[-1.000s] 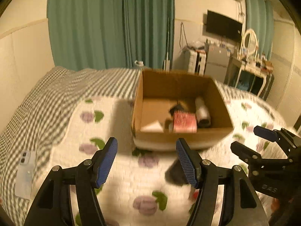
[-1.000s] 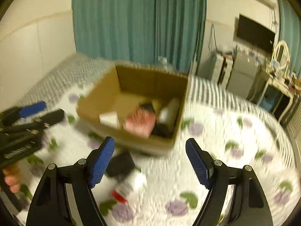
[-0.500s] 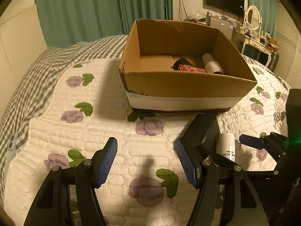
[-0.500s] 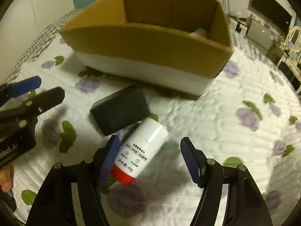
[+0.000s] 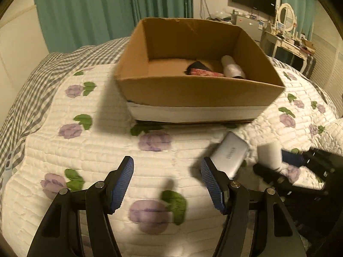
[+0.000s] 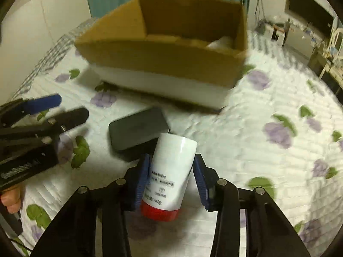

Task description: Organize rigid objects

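The right gripper [image 6: 171,180] is grasping the bottle [image 6: 171,167], which next must go into the far box [image 6: 163,62], while the left gripper [image 5: 167,184] is spread wide, holding nothing.

White bottle [image 6: 172,172] w/ red cap, gripped, cap end nearest camera. Flat dark rounded case [image 6: 138,130] on quilt beside it. Open cardboard box [image 5: 199,90] behind holds white roll, red item.
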`<state>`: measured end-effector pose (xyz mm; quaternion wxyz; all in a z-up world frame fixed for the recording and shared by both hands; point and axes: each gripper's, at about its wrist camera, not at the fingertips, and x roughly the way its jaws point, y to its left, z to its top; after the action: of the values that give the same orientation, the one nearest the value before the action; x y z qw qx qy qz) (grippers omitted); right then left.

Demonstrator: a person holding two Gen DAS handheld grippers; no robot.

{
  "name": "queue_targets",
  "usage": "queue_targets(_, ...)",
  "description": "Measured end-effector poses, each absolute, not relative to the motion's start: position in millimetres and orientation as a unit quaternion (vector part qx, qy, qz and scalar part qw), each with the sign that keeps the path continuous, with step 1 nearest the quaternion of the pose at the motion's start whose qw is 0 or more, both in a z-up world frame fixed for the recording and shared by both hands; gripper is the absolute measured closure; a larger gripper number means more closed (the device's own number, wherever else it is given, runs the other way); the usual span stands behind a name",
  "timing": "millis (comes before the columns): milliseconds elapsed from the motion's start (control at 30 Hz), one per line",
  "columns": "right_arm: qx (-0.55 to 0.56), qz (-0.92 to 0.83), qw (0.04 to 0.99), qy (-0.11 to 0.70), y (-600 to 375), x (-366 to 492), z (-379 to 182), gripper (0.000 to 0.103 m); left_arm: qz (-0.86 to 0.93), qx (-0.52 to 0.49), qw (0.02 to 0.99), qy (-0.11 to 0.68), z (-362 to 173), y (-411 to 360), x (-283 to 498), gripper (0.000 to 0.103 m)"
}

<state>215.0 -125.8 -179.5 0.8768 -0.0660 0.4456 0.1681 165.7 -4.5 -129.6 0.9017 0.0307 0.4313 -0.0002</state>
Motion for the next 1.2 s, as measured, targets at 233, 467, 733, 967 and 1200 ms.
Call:
queue_targets(233,-0.029,0.136,0.895,0.424,-175,230,-156,0.065,-0.045,0.063,0.892,0.446,-140,-46,170,0.035)
queue_targets(467,-0.003,0.131,0.888,0.442,-199,243,-159,0.065,-0.065,0.089,0.88,0.462,-154,-68,190,0.035)
queue_targets(733,-0.007,0.134,0.881,0.453,-193,245,-170,0.065,-0.068,0.079,0.869,0.484,-174,-68,207,0.037)
queue_targets(967,-0.014,0.133,0.872,0.471,-190,246,-180,0.065,-0.073,0.088,0.874,0.473,-169,-70,199,0.043)
queue_targets(1200,-0.019,0.135,0.88,0.455,-185,239,-167,0.066,-0.084,0.074,0.878,0.465,-159,-66,181,0.055)
